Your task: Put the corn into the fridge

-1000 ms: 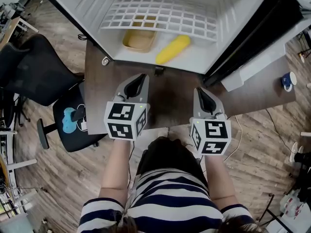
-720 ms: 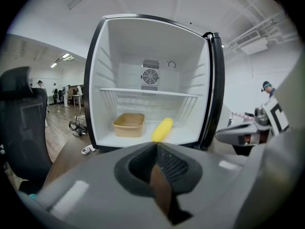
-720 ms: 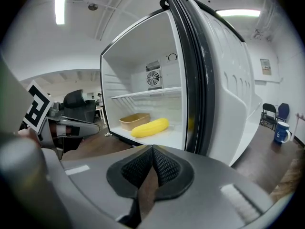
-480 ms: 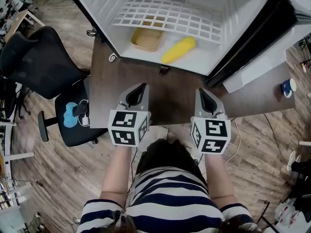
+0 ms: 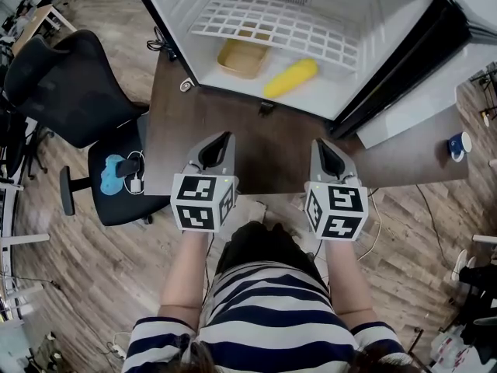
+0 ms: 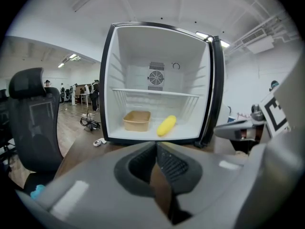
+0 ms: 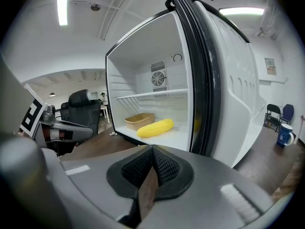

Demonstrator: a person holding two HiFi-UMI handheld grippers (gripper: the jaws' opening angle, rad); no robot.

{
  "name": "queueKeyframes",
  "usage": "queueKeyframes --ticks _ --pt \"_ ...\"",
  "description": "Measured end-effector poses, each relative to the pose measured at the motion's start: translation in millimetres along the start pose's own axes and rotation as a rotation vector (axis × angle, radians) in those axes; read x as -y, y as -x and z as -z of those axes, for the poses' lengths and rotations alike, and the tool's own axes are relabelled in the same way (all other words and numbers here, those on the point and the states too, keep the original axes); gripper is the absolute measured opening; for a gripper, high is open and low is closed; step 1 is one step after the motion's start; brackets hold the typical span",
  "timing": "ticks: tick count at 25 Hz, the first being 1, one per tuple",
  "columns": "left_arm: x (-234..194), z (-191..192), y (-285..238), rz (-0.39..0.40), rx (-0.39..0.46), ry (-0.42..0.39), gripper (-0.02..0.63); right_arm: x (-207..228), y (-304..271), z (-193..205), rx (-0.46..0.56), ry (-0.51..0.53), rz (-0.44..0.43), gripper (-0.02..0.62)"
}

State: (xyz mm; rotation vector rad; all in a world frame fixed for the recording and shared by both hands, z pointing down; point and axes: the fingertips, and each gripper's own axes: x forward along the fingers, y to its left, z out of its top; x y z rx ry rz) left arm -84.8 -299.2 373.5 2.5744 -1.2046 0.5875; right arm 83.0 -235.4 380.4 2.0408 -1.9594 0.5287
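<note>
Head view: corn (image 5: 290, 78) lies on its side on the fridge (image 5: 175, 22) floor, under the wire shelf (image 5: 279, 26), just beside the tan tray (image 5: 242, 57) but not touching it. Placement looks done, by my reading. Left gripper (image 5: 224, 137) and right gripper (image 5: 320, 144) hover over the table (image 5: 272, 150), well short of the cabinet. Both gripper views show my fingers clenched together on nothing. Door (image 7: 228, 94) stands wide open at my right. Likely remaining step: swing it closed. To do that well I'd use the right gripper, fingers shut, pushing the door's outer face rather than the seal in a slow arc, left gripper clear of the opening. Corn sits toward the front lip, so check the door doesn't catch it.
</note>
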Motion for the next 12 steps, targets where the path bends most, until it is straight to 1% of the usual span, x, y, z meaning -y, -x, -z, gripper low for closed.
queueKeyframes --ticks 7,12 --pt "-7.8 -0.4 11.7 -0.014 0.000 0.000 0.000 6.5 -1.0 1.4 -0.014 -0.040 0.000 -0.008" --pt "-18.9 -0.5 22.8 -0.041 0.005 0.003 0.000 3.6 0.2 -0.5 -0.014 -0.038 -0.003 -0.008"
